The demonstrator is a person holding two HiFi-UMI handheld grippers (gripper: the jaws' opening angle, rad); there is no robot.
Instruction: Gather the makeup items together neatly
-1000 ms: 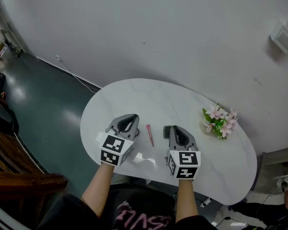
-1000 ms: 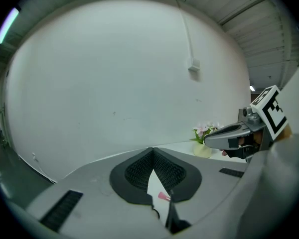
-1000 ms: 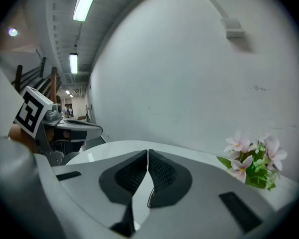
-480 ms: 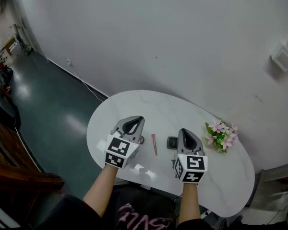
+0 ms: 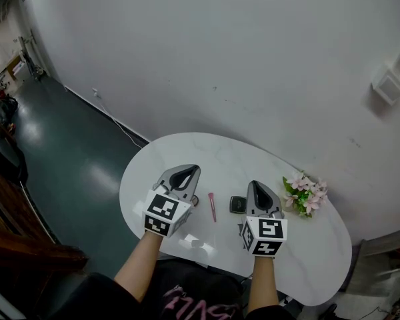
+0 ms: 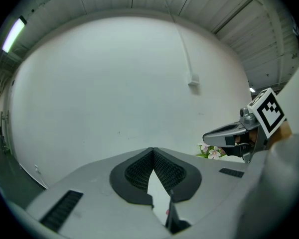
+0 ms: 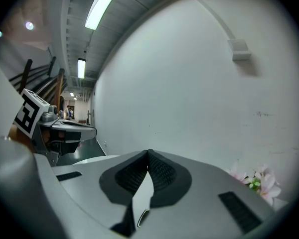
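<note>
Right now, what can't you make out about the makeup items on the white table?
- Slim pink stick: head view, too small to identify; left gripper view, only a sliver past the left gripper.
- Small dark square case: head view, too small; right gripper view, only a corner past the right gripper.

I hold my left gripper (image 5: pixel 187 170) and right gripper (image 5: pixel 254 184) level, side by side and apart, both pointing away from me. Each has its jaws closed tip to tip on nothing. My bare forearms (image 5: pixel 139 267) stretch forward.
</note>
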